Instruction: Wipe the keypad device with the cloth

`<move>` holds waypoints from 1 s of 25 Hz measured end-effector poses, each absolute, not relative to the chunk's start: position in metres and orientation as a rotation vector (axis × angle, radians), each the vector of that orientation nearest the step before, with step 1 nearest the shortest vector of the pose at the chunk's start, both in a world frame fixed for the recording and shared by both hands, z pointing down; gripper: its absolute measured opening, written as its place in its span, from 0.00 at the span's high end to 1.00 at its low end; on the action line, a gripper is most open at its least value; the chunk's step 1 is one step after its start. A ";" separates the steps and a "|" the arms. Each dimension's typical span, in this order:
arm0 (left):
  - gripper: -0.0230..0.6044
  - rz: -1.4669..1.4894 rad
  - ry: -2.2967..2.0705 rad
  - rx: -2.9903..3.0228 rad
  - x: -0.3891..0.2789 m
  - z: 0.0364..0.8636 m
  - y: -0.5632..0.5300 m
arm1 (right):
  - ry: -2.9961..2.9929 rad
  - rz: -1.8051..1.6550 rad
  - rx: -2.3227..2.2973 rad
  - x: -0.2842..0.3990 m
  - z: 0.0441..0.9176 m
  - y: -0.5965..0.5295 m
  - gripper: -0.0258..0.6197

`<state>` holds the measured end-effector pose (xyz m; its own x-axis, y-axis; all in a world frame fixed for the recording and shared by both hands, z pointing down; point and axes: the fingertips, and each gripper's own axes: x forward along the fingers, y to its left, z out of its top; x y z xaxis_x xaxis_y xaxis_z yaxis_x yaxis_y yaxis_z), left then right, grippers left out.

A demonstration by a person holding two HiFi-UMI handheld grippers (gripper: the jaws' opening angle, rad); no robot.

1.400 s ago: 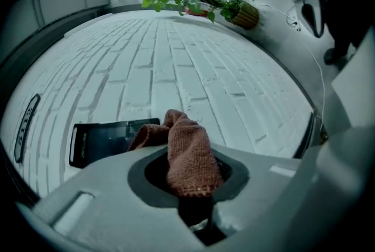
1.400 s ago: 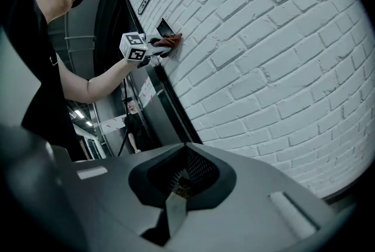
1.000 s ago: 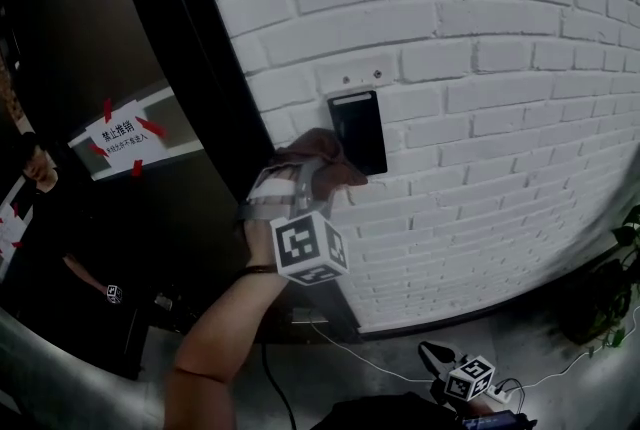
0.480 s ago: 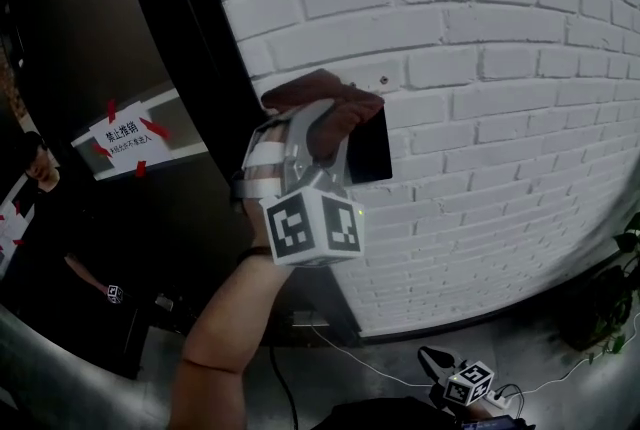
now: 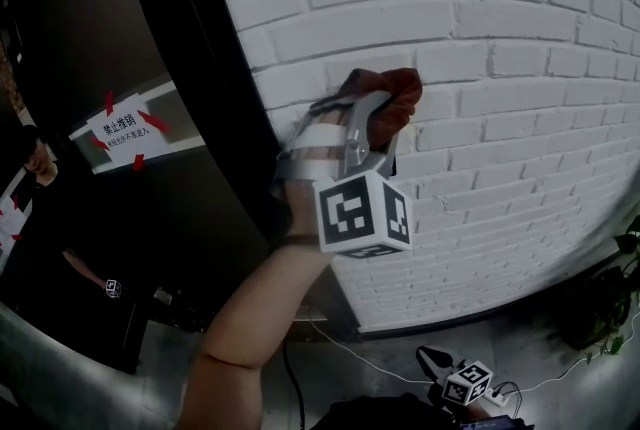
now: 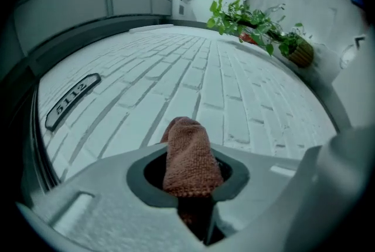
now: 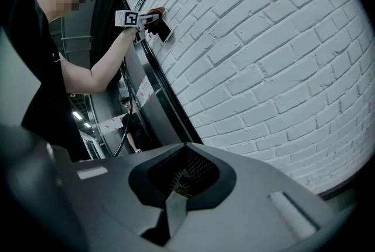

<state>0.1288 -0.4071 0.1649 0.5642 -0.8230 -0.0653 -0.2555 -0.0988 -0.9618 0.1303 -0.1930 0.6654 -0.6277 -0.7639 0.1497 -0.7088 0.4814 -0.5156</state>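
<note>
Left gripper is up at the white brick wall, jaws pinching a reddish-brown cloth. The bunched end pokes out past the tips, right against the brick. The keypad is mounted on the wall with the cloth at its top end; from the head view the gripper covers nearly all of it. Down low, the right gripper hangs near the floor, jaws pressed together, nothing between them. A dark door borders the brick on the left.
</note>
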 end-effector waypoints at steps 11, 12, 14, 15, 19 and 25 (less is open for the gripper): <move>0.84 -0.662 0.864 -1.677 0.116 0.244 -0.409 | 2.646 -0.857 -1.262 0.124 0.670 -0.206 0.96; 0.84 -0.662 0.860 -1.678 0.117 0.247 -0.409 | 2.647 -0.860 -1.261 0.124 0.670 -0.206 0.96; 0.84 -0.627 0.882 -1.678 0.114 0.236 -0.409 | 2.648 -0.859 -1.258 0.122 0.668 -0.208 0.96; 0.84 -0.595 0.909 -1.677 0.110 0.224 -0.409 | 2.649 -0.853 -1.255 0.121 0.666 -0.210 0.96; 0.84 -0.546 0.966 -1.676 0.105 0.191 -0.411 | 2.672 -0.821 -1.241 0.117 0.659 -0.217 0.96; 0.84 -0.674 0.854 -1.674 0.121 0.261 -0.409 | 2.872 -0.716 -1.184 0.089 0.643 -0.230 0.96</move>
<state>0.1207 -0.4087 0.2609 0.5804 -0.8143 0.0104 -0.1991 -0.1542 -0.9678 0.0891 -0.2298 0.6425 -0.7231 -0.6583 0.2091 -0.6794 0.6233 -0.3872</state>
